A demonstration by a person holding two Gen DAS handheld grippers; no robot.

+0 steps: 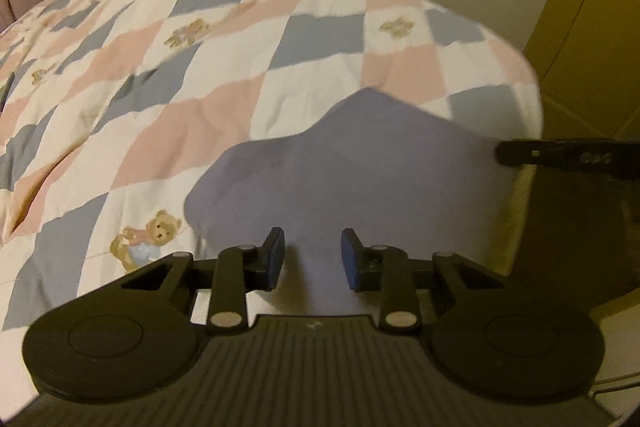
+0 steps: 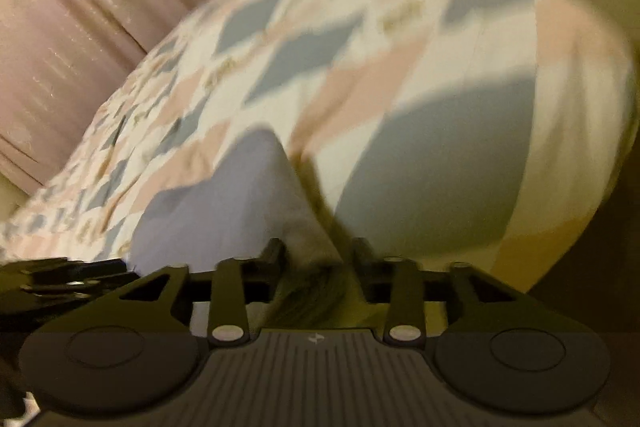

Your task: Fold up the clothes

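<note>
A: The left gripper point(image 1: 313, 259) gapes wide over the lavender garment point(image 1: 360, 163), gripping nothing.

B: The right gripper point(image 2: 318, 263) stands apart too; cloth between, grip unclear. Garment lies on the patchwork quilt point(image 1: 200, 67).

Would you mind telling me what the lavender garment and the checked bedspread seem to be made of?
The lavender garment looks like a thin, matte woven or knit cloth, perhaps cotton: it drapes in soft folds without shine. The checked bedspread seems to be printed cotton, matte, with fine creases and teddy bear motifs; its padding cannot be told.
</note>
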